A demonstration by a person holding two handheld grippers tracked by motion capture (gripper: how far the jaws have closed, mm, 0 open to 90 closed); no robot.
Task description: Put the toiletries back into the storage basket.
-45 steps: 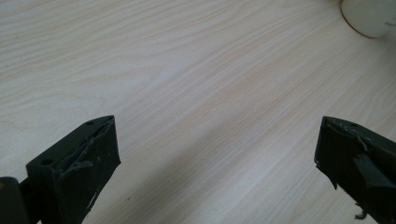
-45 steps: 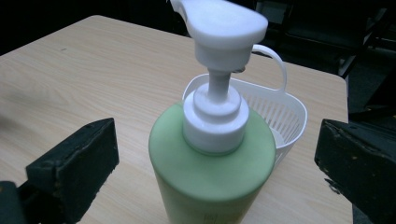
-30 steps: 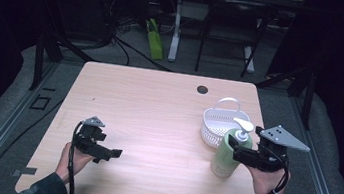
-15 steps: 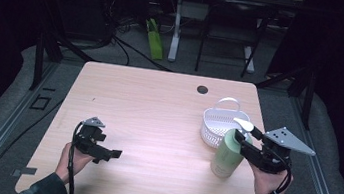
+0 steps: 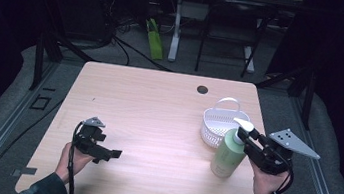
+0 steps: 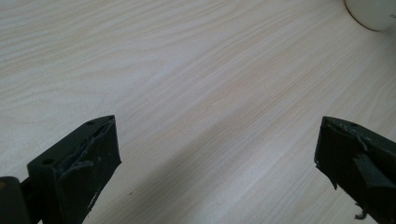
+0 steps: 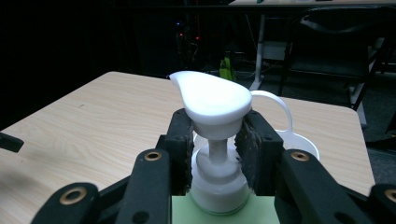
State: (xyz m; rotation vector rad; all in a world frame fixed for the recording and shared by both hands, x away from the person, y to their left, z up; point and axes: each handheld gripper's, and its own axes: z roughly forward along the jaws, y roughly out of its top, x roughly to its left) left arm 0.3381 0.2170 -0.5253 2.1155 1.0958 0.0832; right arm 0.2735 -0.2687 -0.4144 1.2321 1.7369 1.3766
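- Step in hand, as I judge it: grasp on the pump bottle point(image 5: 228, 155) made, lift or move not yet started; bottle stands upright on the table point(image 5: 158, 110), near its front right edge, touching or just beside the white basket point(image 5: 219, 126) in front of it.
- Right gripper point(image 5: 247, 137): jaws closed narrow on the bottle's pump neck, just under the white pump head point(image 7: 212, 100); in the right gripper view the pads sit either side of the stem, above the collar.
- Left gripper point(image 5: 111, 153): jaws spread wide, holding nothing, low over bare wood at front left, well apart from the bottle.
- Next move likely: lift straight up and carry to the basket; grip is on a thin neck, so the heavy green body may swing or slip. Keep it upright and clear the basket rim and handle.
- Counts: one bottle, one basket with one handle, two grippers, one dark round hole point(image 5: 202, 89) in the tabletop.
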